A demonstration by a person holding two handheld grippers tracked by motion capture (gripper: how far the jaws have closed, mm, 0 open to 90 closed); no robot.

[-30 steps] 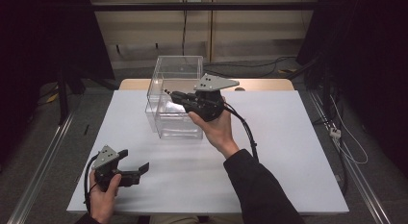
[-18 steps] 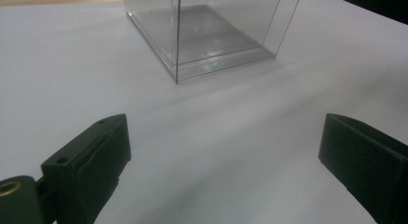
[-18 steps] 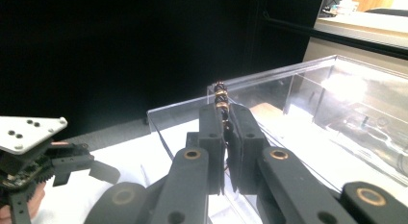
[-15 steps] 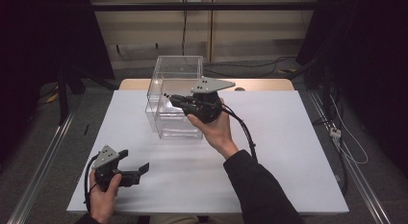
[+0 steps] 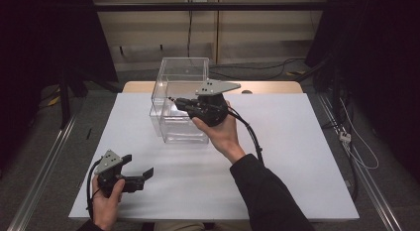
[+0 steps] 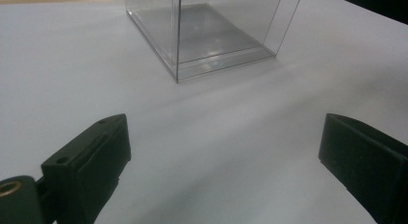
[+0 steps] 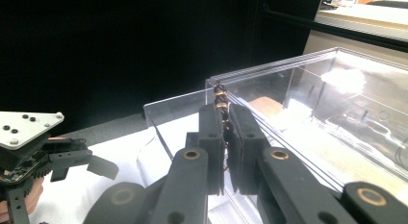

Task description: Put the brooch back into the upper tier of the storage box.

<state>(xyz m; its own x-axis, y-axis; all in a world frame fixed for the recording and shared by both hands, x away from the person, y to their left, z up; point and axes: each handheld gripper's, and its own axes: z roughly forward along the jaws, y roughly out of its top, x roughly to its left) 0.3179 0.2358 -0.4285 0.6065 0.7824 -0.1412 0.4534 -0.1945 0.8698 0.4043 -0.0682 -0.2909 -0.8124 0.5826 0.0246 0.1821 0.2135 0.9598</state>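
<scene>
"What was the right gripper [image 7: 223, 137] carrying when you looked?"

"A small beaded string, dark with brass-coloured beads [image 7: 220, 100]. The jaws were pinched together on it, and its end stuck out just past their tips. The tips sat right at the top edge of the clear, open-topped plastic box [image 5: 179, 94], about over its near wall."

"And the other gripper?"

"The left gripper [image 5: 136, 170] rested low on the white worktop [image 5: 297, 142], jaws wide apart with nothing between them, the box well ahead of them."

"So how should the drop have gone?"

"My guess was it belonged in the box. I'd have carried the tips clearly past the wall, over the open middle, before letting the jaws part. Released at the rim, something that thin could catch or slip down outside."
</scene>
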